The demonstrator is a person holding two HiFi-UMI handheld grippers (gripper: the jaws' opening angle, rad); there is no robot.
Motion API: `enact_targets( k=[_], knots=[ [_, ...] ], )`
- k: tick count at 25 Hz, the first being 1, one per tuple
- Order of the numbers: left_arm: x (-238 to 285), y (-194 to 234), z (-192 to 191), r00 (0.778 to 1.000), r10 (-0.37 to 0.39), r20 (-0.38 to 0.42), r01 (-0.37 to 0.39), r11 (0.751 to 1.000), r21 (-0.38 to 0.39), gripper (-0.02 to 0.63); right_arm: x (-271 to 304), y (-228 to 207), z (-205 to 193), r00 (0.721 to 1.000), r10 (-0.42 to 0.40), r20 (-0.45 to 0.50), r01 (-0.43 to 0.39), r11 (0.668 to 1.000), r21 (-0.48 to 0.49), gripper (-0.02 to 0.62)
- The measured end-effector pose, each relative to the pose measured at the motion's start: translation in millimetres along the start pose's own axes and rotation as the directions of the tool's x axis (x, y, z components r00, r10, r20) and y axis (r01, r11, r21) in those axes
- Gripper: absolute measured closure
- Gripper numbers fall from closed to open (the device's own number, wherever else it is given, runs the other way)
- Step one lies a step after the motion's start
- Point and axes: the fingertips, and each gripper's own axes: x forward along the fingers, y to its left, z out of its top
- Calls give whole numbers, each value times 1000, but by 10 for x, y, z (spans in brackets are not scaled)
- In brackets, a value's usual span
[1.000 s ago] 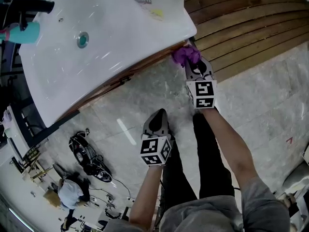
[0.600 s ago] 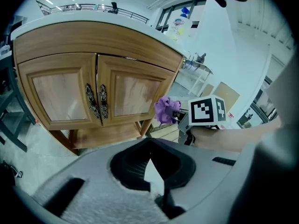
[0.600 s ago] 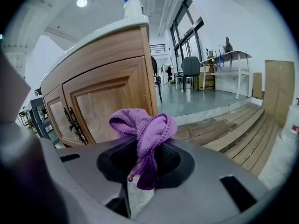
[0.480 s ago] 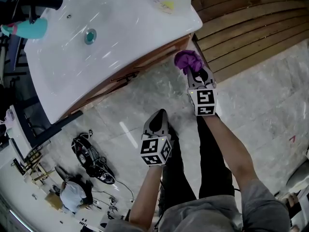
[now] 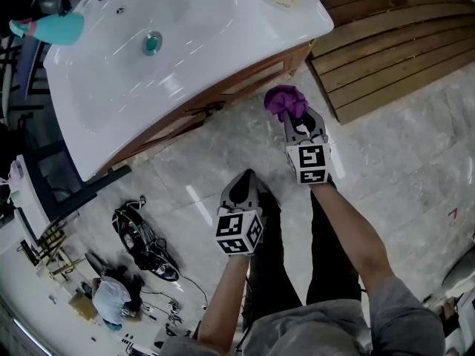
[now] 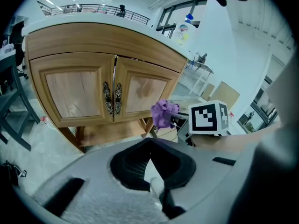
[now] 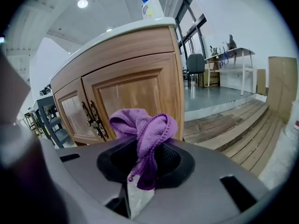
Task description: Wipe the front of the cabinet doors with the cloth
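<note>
The wooden cabinet (image 5: 223, 99) stands under a white sink top (image 5: 185, 43). Its two doors (image 6: 93, 90) carry ornate dark handles (image 6: 112, 98) at the middle seam. My right gripper (image 5: 295, 119) is shut on a bunched purple cloth (image 5: 286, 101), held a little way off the cabinet's right corner, not touching it. In the right gripper view the cloth (image 7: 142, 125) bulges above the jaws in front of the right door (image 7: 135, 94). My left gripper (image 5: 245, 178) hangs lower, over the floor, shut and empty. The left gripper view also shows the cloth (image 6: 163, 113).
A raised wooden deck (image 5: 386, 43) lies right of the cabinet. A teal bottle (image 5: 52, 28) stands on the sink top's far left, a soap bottle (image 7: 152, 6) on its right end. Black cables and gear (image 5: 137, 239) lie on the marble floor at left, beside a dark metal rack (image 5: 44, 176).
The right gripper has drawn the cloth back from the cabinet's right corner, where it pressed a second ago. The left gripper has stayed put.
</note>
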Motion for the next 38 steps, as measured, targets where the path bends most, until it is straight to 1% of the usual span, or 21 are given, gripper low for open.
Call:
enact_targets(
  k=[8,17,23,26,38],
  knots=[
    [-40,180,-23,1000,11,9,-11,1000,-9,598,61,473,-165,997,77,-23,-78,997,-30,502],
    [-50,387,-107,1000,18,2,-18,1000,-23,598,231,924,-398,987,153,-58,-157,985,-77,502],
    [-20,581,-161,1000,24,-6,-24,999,-30,598,411,1092,-563,982,174,-77,-182,978,-106,502],
    [-20,650,-179,1000,23,-10,-23,999,-29,598,504,1160,-558,982,176,-70,-184,974,-132,502],
    [57,937,-197,1000,15,-22,-15,1000,-12,598,866,1396,-752,977,185,-105,-200,968,-152,500]
  ],
)
